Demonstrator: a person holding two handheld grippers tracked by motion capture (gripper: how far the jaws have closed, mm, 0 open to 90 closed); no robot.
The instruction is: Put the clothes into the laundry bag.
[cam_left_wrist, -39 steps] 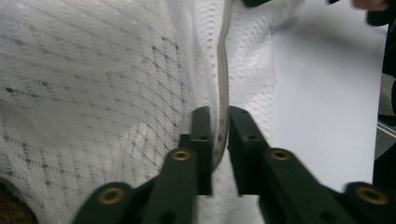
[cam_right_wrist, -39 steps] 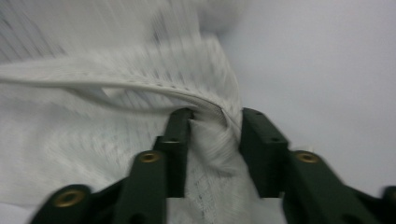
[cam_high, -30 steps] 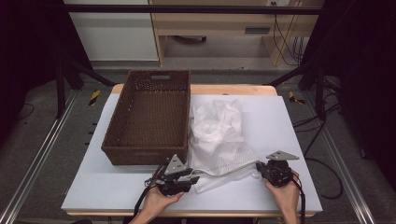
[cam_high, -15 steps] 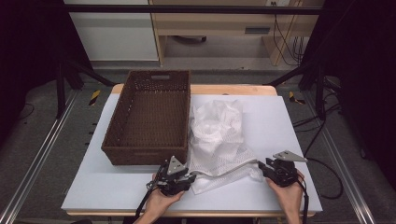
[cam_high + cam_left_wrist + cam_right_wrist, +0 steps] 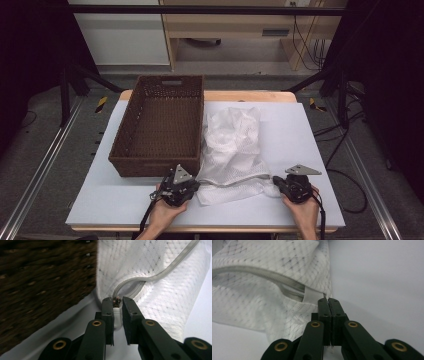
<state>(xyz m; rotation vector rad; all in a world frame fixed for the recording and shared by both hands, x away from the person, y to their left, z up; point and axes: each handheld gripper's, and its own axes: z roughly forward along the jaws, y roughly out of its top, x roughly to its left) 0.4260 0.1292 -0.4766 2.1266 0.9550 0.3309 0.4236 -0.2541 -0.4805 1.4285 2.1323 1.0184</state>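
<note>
On the white table, close to my edge, lies a white mesh bag. It sits just beside a brown woven basket, and its left side touches the basket's right wall. The bag is crumpled at the far end and flatter near me.

I hold my left gripper at the bag's near left corner, close to the basket's front corner. From the left gripper view, its two black jaws have just been closing in. Between them sits the small brass zipper pull of the bag. The jaws stand near it on both sides, with a thin gap showing on the right, so I cannot tell if they really squeeze it yet. The grey zipper curves away from the pull across the mesh.

I hold my right gripper at the bag's near right corner. From the right gripper view, its jaws have just pressed together, and they pinch the edge of the mesh right next to a little white tab at the end of the zipper.

Both of my hands rest low by the table's front edge, with the bag's near edge stretched between them.
</note>
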